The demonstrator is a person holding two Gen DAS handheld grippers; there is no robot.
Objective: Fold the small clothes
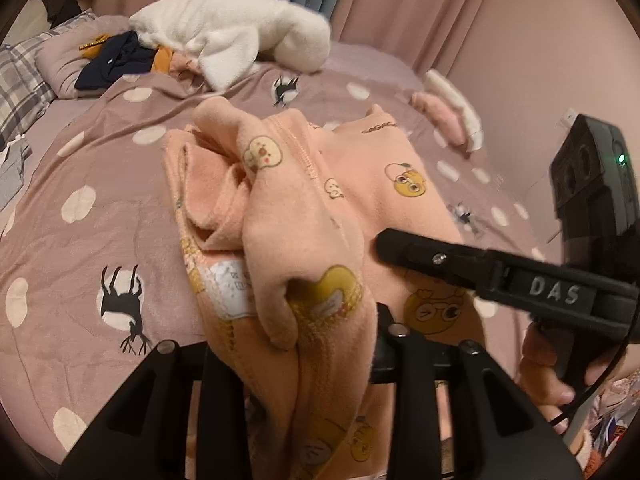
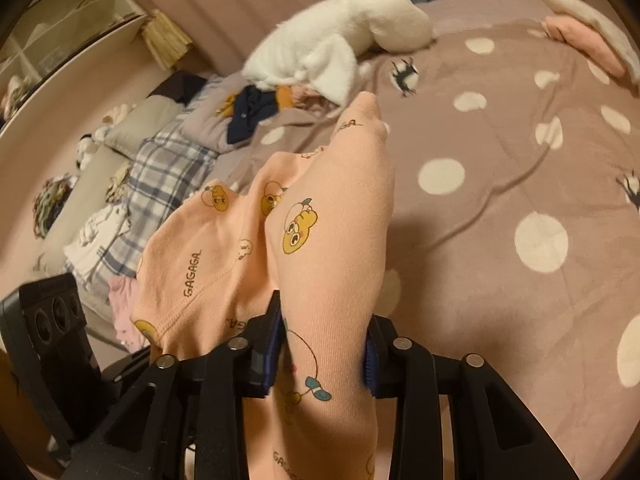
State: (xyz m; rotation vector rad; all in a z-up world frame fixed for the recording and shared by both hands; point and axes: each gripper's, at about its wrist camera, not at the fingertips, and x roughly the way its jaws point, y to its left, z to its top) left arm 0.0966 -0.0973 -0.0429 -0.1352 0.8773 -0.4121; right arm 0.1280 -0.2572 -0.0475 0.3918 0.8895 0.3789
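Observation:
A small peach garment (image 1: 320, 216) printed with yellow cartoon faces hangs bunched above the mauve polka-dot bedspread (image 1: 100, 168). My left gripper (image 1: 304, 356) is shut on a thick fold of it; the cloth spills over its fingers. My right gripper (image 2: 324, 356) is shut on another part of the same garment (image 2: 332, 240), cloth pinched between its blue pads (image 2: 276, 340). In the left wrist view the right gripper (image 1: 440, 260) reaches in from the right against the garment. The left gripper's body (image 2: 52, 320) shows at lower left of the right wrist view.
A white plush blanket (image 1: 228, 36) and dark and orange clothes (image 1: 120, 56) lie at the bed's far side. A pink and white folded pile (image 1: 452, 112) sits at the right. A plaid pillow (image 2: 168, 176) and more clothes lie by the headboard.

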